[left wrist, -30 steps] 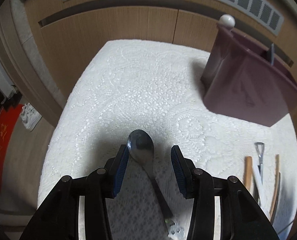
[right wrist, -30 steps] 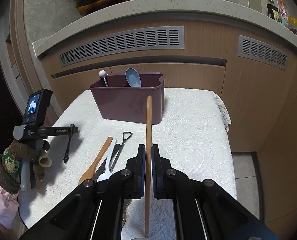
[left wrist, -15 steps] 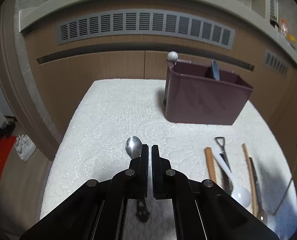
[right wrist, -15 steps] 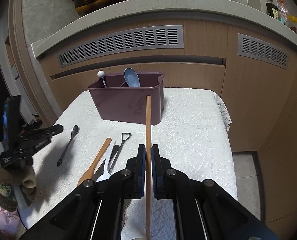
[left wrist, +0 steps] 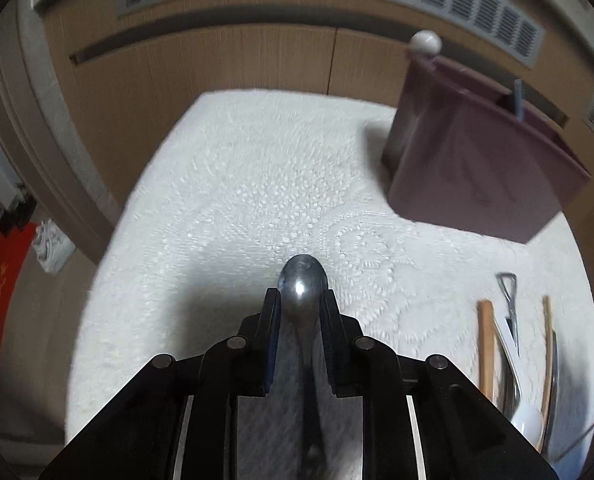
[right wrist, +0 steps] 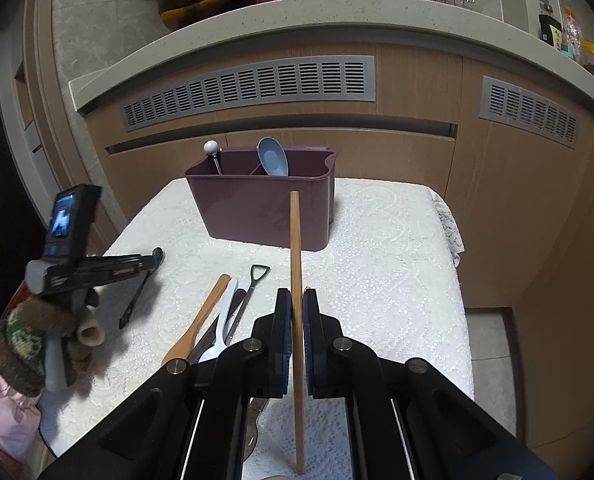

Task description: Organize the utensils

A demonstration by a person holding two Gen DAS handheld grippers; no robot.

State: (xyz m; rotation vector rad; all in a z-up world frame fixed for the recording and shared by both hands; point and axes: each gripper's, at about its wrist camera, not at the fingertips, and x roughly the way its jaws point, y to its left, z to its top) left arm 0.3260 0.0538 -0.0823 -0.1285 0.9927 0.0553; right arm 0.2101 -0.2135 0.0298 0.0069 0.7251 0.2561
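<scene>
Metal spoon [left wrist: 303, 280] clamped in left gripper [left wrist: 300, 304] jaws.

A dark metal spoon [left wrist: 303, 284] points bowl-forward between the left tongs [left wrist: 299, 298], a wooden chopstick [right wrist: 295, 264] stands upright in the right tongs [right wrist: 295, 300], more utensils [right wrist: 221, 312] lie on the white-clothed bench [right wrist: 377, 264] before the maroon caddy [right wrist: 263, 208].
</scene>
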